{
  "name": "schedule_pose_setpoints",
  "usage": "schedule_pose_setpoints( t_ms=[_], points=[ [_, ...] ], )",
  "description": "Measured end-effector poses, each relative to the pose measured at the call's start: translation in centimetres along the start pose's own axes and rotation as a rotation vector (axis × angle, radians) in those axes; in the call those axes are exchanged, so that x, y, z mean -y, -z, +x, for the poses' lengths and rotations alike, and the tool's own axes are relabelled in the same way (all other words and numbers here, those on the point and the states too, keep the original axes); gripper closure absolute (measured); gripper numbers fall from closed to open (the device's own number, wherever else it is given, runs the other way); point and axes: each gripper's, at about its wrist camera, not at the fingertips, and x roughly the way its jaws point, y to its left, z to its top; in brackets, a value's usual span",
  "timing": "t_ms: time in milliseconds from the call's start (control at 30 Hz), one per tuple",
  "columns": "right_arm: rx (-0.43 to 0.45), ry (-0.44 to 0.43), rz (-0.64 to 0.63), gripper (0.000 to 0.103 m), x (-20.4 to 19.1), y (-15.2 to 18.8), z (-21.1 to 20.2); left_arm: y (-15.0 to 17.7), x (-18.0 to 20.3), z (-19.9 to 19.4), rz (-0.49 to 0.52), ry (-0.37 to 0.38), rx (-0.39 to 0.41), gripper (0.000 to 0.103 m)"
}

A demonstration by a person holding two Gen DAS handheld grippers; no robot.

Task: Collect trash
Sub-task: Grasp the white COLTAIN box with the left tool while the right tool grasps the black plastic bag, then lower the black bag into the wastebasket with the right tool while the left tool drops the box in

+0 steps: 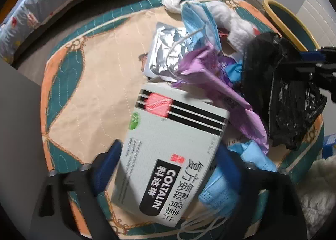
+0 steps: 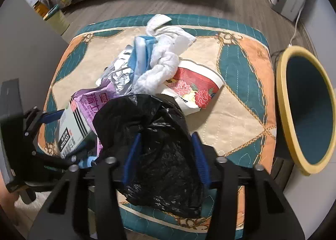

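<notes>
Two grabs going at once: left gripper (image 1: 168, 151) is pinching the medicine box (image 1: 170, 147), right gripper (image 2: 166, 145) is squeezing the black bag (image 2: 155, 145), probably heading binward (image 2: 283, 101).

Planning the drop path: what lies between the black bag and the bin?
Only bare quilted cover lies between black bag and bin, per the right wrist view.

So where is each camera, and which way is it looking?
Left wrist: sits on the left hand-held gripper, looking along its blue fingers at the medicine box they straddle.
Right wrist: sits on the right hand-held gripper, looking over the black bag toward the bin.
Both show box, bag, purple wrapper, cushion.
</notes>
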Motion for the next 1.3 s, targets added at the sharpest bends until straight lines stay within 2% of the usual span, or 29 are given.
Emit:
schedule_pose_setpoints(
  t_ms=[67,133,200,300,533,633,900,1067,1300],
  points=[
    [0.000,-0.014,-0.011,0.071,-0.1,0.1,-0.3,0.0,0.0,0.0,0.001,-0.003,-0.002,0.019],
    [0.002,-0.007,-0.027,0.086,-0.3,0.0,-0.6,0.0,0.0,-0.1,0.001,-0.007,-0.001,0.020],
    [0.012,-0.013,-0.032,0.094,-0.2,-0.1,-1.2,0.1,0.0,-0.4,0.002,-0.018,0.003,0.022],
    [0.040,-0.046,-0.034,0.098,-0.3,-0.3,-2.4,0.1,0.1,-1.5,0.020,-0.041,0.037,0.022],
    [0.141,-0.087,-0.056,0.100,-0.8,-1.2,-5.7,-0.7,-1.0,-4.6,-0.056,-0.033,0.153,0.024],
    [0.201,-0.075,-0.068,0.100,-0.9,-1.6,-7.5,-1.2,-1.5,-6.0,-0.078,-0.042,0.202,0.024],
    [0.330,-0.051,0.019,0.100,1.8,-2.9,-11.0,-2.0,-1.4,-9.7,-0.103,-0.044,0.321,0.024],
    [0.365,-0.015,0.048,0.100,3.4,-3.4,-12.0,-2.8,-0.6,-11.6,-0.095,-0.046,0.384,0.024],
    [0.394,0.011,0.085,0.100,5.8,-3.6,-12.8,-4.2,0.8,-12.8,-0.097,-0.027,0.429,0.024]
  ],
)
